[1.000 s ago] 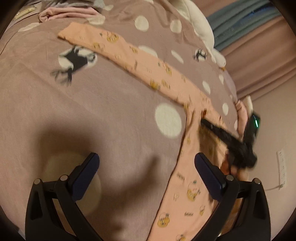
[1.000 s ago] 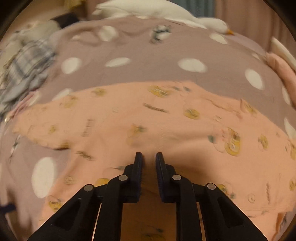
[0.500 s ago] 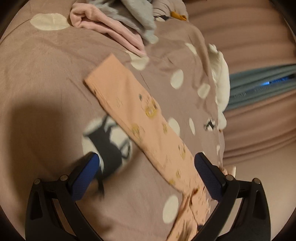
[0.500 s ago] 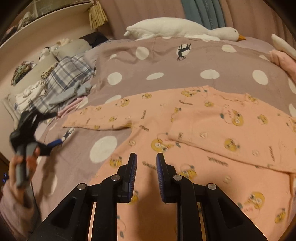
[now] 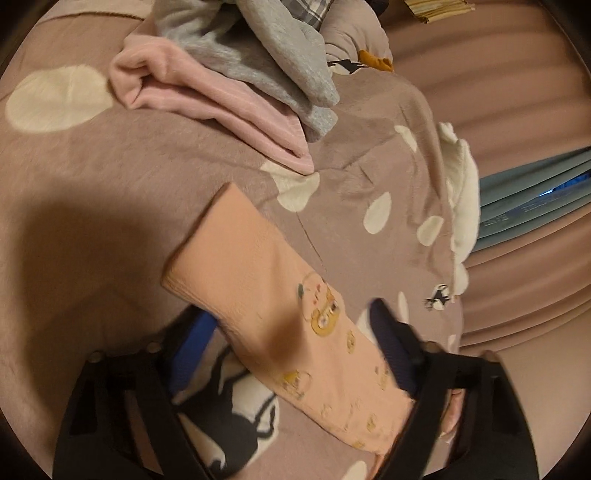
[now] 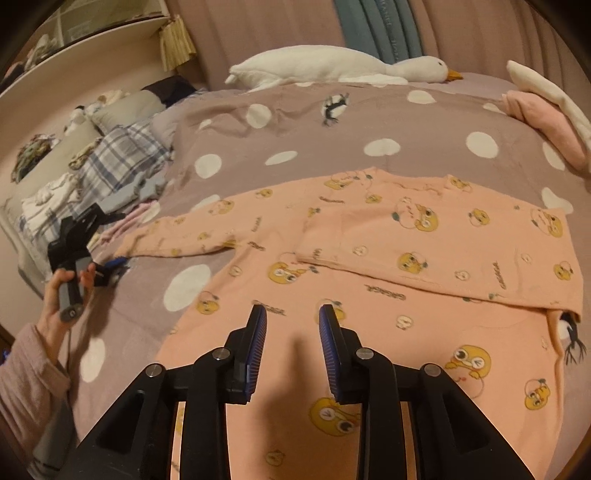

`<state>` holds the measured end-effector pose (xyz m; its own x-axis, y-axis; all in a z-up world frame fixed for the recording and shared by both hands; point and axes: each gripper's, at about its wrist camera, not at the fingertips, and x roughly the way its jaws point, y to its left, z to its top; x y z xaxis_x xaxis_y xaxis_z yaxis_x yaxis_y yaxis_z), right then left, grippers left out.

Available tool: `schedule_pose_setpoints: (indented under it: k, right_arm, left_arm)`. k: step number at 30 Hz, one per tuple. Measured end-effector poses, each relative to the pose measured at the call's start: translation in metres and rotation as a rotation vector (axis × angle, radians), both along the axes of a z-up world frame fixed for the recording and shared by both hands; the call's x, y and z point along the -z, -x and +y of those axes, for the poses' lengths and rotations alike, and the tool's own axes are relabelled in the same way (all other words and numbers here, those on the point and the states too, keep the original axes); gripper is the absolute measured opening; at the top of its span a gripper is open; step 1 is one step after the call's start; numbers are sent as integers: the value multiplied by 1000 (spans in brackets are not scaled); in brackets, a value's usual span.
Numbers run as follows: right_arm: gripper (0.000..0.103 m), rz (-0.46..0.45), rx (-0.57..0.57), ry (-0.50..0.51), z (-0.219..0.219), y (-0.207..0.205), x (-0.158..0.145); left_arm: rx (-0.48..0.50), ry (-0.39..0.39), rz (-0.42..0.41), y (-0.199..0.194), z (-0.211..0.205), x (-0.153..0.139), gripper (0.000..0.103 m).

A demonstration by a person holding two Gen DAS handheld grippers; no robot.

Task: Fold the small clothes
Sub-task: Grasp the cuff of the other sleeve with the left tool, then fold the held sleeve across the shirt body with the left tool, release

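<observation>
The right gripper [image 6: 291, 325] is held with fingers parted above the peach cartoon-print cotton top [image 6: 369, 280], spread on the mauve polka-dot bedspread [image 6: 332, 140]. Its outstretched sleeve [image 5: 266, 295] is straddled by the left gripper [image 5: 291, 332], jaws apart. Beyond, a white plush goose [image 6: 332, 66] is seen.

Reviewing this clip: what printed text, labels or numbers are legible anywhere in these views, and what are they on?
Repeated dark word print on the peach cartoon-print cotton top: letters visible but upside down and too blurred to read reliably.
Pale lettering on the folded teal blanket by the wall: too small and blurred to read in either view.
No other text, numbers or signs visible.
</observation>
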<state>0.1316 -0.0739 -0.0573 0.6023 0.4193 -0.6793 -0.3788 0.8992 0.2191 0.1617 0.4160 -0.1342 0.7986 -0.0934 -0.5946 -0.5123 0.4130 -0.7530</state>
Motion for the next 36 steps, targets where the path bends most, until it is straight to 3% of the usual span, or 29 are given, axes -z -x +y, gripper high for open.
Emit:
schedule_pose_setpoints:
  k: [2,4,5,10,16,20,25,33,36]
  right_arm:
    - [29,7,10,-4,-2,0,3]
    - [29,9,20,3,-4,1,5]
    - [29,8,24,7,-4,1,6]
    - [29,2,56,47,-8,3,7]
    - [29,-8,69,32,-19,10,2]
    - [29,-11,92,3,-31,15,-1]
    - [29,-11,128,-26,-52,22,-4]
    - [30,18,227,-112,-94,30,-4]
    - [43,33,266,-136,-107,33,-1]
  left_arm:
    - [4,-13,37,-7,2,4,37]
    - [7,-28,93,-10,2,10,13]
    - [4,-40,105,-10,1,11,10]
    - [33,-150,140,-12,-12,-6,10]
    - [142,-316,64,-25,-51,-56,9]
    - [261,-430,-15,-35,-101,-97,9]
    - [426,-511,-79,-47,-177,-123,9]
    - [674,-625,-50,-71,-306,-103,11]
    - [754,-635,-4,-80,-339,-82,37]
